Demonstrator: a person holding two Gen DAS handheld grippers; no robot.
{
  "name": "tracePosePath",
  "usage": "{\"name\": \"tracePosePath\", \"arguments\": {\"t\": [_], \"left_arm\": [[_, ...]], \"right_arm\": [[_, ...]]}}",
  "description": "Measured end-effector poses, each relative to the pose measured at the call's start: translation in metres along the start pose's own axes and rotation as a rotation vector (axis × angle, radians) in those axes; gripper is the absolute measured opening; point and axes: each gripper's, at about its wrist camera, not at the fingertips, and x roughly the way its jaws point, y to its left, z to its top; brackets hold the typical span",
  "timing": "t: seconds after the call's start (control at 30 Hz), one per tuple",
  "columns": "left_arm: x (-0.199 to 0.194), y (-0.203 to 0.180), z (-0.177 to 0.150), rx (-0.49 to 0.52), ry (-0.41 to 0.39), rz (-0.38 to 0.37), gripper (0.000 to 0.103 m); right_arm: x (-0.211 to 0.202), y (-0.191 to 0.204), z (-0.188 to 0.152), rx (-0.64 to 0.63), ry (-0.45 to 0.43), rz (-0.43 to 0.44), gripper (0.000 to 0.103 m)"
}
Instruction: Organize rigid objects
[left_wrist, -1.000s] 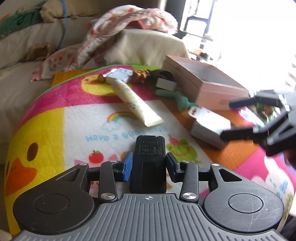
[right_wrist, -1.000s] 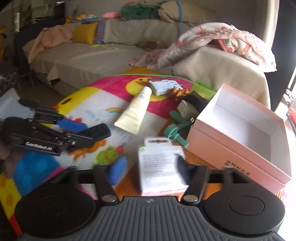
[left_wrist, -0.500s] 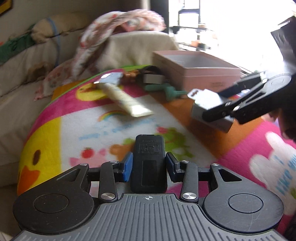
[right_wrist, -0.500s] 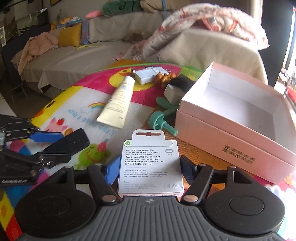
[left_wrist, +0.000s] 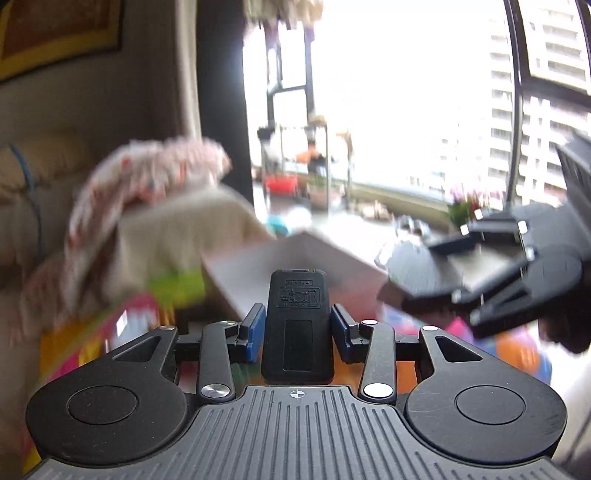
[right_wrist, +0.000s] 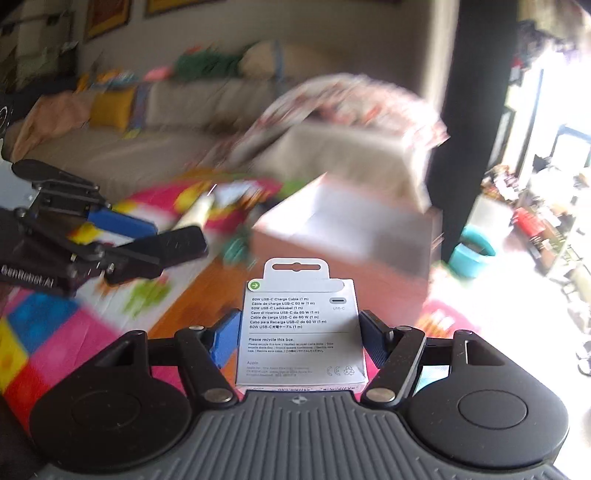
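Note:
My left gripper (left_wrist: 297, 326) is shut on a black remote control (left_wrist: 297, 325) that stands lengthwise between its blue pads, raised above the mat. My right gripper (right_wrist: 301, 334) is shut on a white charge-cable box (right_wrist: 301, 328) with printed text facing the camera. The open pink box (right_wrist: 343, 229) lies ahead of both grippers and shows in the left wrist view as the pink box (left_wrist: 258, 269). In the left wrist view the right gripper (left_wrist: 424, 273) hangs at the right with the white box in it. In the right wrist view the left gripper (right_wrist: 147, 240) holds the remote at the left.
A cream tube (right_wrist: 195, 216), a teal object (right_wrist: 236, 251) and other small items lie blurred on the colourful play mat (right_wrist: 55, 332). A sofa with a floral blanket (right_wrist: 343, 110) stands behind. Bright windows and a teal bucket (right_wrist: 472, 251) are at the right.
Both grippers have risen off the mat with their objects and swung toward the pink box. The right gripper's jaws closed onto the white box a second ago. Backgrounds are motion-blurred now.

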Motion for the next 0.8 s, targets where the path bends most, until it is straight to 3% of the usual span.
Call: {"name": "tracePosePath", "arguments": {"t": [0.07, 0.1, 0.13, 0.17, 0.2, 0.27, 0.3, 0.43, 0.53, 0.63, 0.8], "left_arm": [[0.026, 0.015, 0.035, -0.059, -0.046, -0.003, 0.043], [0.045, 0.024, 0.049, -0.123, -0.026, -0.011, 0.043], [0.065, 0.036, 0.059, -0.213, 0.024, -0.020, 0.043], [0.086, 0.049, 0.061, -0.307, 0.083, -0.040, 0.043], [0.103, 0.060, 0.057, -0.392, 0.140, -0.075, 0.043], [0.121, 0.079, 0.034, -0.510, 0.207, -0.136, 0.043], [0.122, 0.084, 0.019, -0.535, 0.221, -0.113, 0.043], [0.100, 0.092, -0.036, -0.456, 0.267, 0.236, 0.042], [0.078, 0.104, -0.061, -0.433, 0.248, 0.393, 0.042], [0.061, 0.120, -0.070, -0.490, 0.213, 0.417, 0.042], [0.068, 0.124, -0.072, -0.513, 0.241, 0.439, 0.042]], "right_arm": [[0.005, -0.011, 0.026, -0.012, -0.080, -0.065, 0.069], [0.011, -0.017, 0.038, -0.007, -0.115, -0.092, 0.070], [0.019, -0.023, 0.050, 0.003, -0.147, -0.112, 0.074], [0.030, -0.030, 0.059, 0.018, -0.156, -0.128, 0.090], [0.040, -0.035, 0.065, 0.043, -0.154, -0.150, 0.097], [0.054, -0.039, 0.062, 0.098, -0.124, -0.166, 0.097], [0.057, -0.039, 0.055, 0.116, -0.103, -0.150, 0.097], [0.062, -0.028, 0.008, 0.152, -0.047, -0.116, 0.097], [0.064, -0.013, -0.025, 0.111, 0.009, -0.115, 0.097], [0.070, 0.002, -0.039, 0.101, 0.046, -0.086, 0.097], [0.080, 0.018, -0.037, 0.108, 0.085, -0.042, 0.097]]}}
